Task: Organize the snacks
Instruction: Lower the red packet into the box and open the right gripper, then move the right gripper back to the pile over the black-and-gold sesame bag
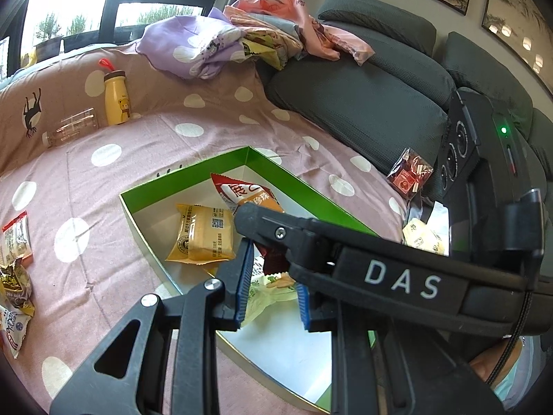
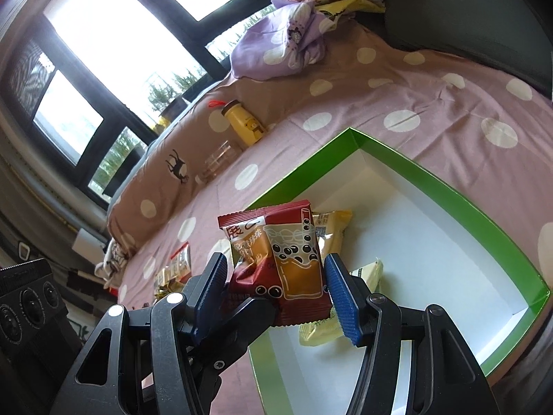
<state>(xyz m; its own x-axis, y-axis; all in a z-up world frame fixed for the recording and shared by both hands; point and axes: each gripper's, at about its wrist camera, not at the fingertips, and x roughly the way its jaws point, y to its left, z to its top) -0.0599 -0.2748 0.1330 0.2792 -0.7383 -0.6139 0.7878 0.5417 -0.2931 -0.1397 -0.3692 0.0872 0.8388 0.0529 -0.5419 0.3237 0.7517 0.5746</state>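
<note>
The right tongs are clamped on a red bubble-tea snack pack, standing upright, just above the green box at lower centre. The left tongs look closed and probably empty, low in the frame

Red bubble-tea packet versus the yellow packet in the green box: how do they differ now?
The red packet is clamped upright in the right gripper; the yellow packet lies flat on the green box floor. The red packet shows a drink drawing, the yellow packet a round logo. Both are sealed snack packs.
</note>
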